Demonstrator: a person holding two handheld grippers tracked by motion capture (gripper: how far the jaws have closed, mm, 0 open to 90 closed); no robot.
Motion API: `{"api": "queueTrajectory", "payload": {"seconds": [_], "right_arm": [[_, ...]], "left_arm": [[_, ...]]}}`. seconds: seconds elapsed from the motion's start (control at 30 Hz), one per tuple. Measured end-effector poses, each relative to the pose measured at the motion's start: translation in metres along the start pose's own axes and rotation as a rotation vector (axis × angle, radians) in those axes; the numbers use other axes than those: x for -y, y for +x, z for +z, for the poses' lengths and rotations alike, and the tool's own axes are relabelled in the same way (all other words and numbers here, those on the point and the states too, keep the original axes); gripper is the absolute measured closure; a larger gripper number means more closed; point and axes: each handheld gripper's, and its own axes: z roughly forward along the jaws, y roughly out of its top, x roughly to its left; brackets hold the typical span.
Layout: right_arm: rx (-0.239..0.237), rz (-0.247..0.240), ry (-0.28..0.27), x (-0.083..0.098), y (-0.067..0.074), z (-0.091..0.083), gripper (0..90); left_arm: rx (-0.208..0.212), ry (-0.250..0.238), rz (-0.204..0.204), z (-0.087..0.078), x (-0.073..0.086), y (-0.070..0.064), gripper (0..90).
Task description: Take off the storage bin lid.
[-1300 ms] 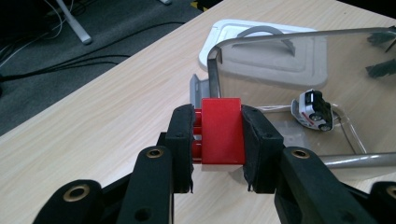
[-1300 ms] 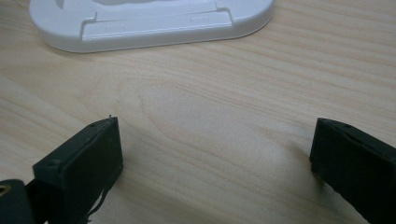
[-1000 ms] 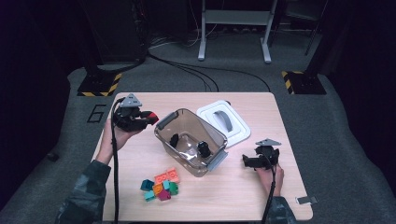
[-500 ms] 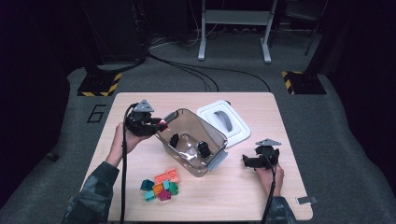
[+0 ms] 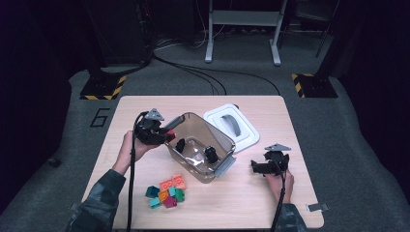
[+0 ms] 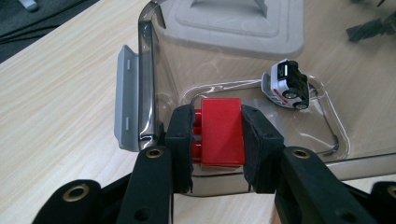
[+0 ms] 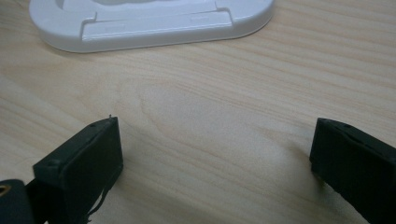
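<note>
The left gripper (image 6: pixel 217 140) is closed on a red block (image 6: pixel 222 130), one black pad pressed against each side of it; the block's studs face the pad on the view's left. In the high view the left gripper (image 5: pixel 167 129) sits at the near-left rim of the clear bin (image 5: pixel 220 142), with the block showing as a small red spot at its tip. In the left gripper view, the block hangs just over the bin's rim, above the inside of the bin (image 6: pixel 159 60). Ahead of the gripper and a little to the right, a small white toy car (image 6: pixel 287 84) lies on the bin's floor, apart from the block. A grey latch (image 6: pixel 127 95) hangs on the bin's end wall to the left of the gripper. Beyond the bin, past its far wall, the white lid (image 6: pixel 233 23) lies flat on the worktop (image 6: pixel 56 93).

The right gripper (image 7: pixel 215 158) stands wide open with nothing between its pads, low over bare worktop (image 7: pixel 210 102); the white lid (image 7: pixel 149 23) lies ahead of it. In the high view the right gripper (image 5: pixel 256 166) is well apart from the bin, on its right side.

A heap of coloured blocks (image 5: pixel 167 191) lies on the worktop (image 5: pixel 290 111) below the left gripper in the high view, near the person's left sleeve (image 5: pixel 99 203) and clear of the bin.
</note>
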Motion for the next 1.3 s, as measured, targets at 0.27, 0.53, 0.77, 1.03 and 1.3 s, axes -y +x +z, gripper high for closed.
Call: {"api": "queueTrajectory", "payload": {"seconds": [0.27,0.53,0.77,1.03,1.3], "right_arm": [[0.0,0.0,0.0,0.0,0.0,0.0,1.7],[0.001,0.0,-0.001,0.0,0.0,0.0,1.8],[0.0,0.001,-0.001,0.0,0.0,0.0,2.0],[0.001,0.003,-0.002,0.0,0.0,0.0,2.2],[0.001,0.002,-0.002,0.0,0.0,0.0,2.2]], "left_arm": [[-0.012,0.012,-0.008,-0.003,0.001,-0.001,56.9],[-0.04,-0.038,-0.009,-0.026,0.005,-0.008,34.3],[-0.069,-0.07,-0.005,-0.048,0.022,-0.015,23.4],[-0.097,-0.094,-0.032,-0.055,0.067,-0.015,17.7],[-0.072,-0.055,-0.073,-0.043,0.118,-0.015,14.4]]}}
